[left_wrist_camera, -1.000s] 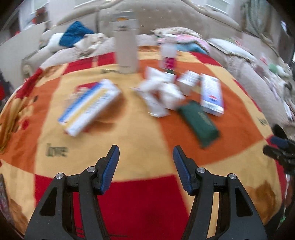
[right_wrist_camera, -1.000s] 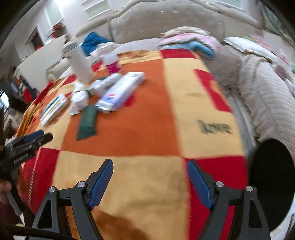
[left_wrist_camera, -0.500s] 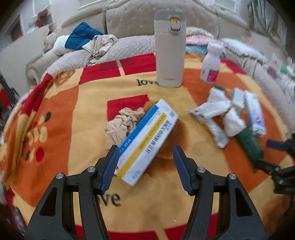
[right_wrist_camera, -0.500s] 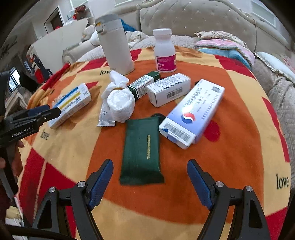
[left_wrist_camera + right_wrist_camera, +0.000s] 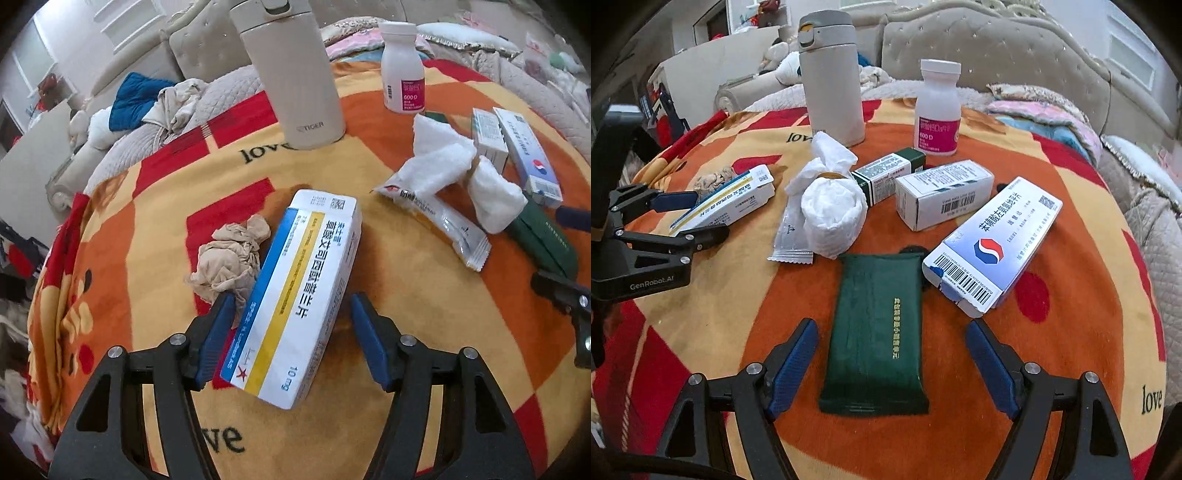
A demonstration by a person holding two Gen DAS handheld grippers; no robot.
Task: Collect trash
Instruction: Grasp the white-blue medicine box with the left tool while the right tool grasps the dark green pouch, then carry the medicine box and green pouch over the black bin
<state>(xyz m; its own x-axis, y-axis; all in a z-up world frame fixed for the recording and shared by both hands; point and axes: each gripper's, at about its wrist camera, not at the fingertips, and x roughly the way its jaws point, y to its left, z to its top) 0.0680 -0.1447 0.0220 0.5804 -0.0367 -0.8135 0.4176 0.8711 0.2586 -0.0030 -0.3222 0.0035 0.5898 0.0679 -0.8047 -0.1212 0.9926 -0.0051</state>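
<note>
My left claw (image 5: 291,332) straddles the pill box (image 5: 299,291), jaws just easing wider, no pinch. Right claw (image 5: 892,363) has been narrowing around the green pouch (image 5: 875,332), not yet touching. Tissue wad (image 5: 231,258) lies just beside the box; my pad could snag it.

Home bedroom: tufted headboard (image 5: 993,48), quilted bedspread (image 5: 221,96), patterned fleece blanket (image 5: 1071,258), loose clothes (image 5: 147,99) at the bed's far edge.
</note>
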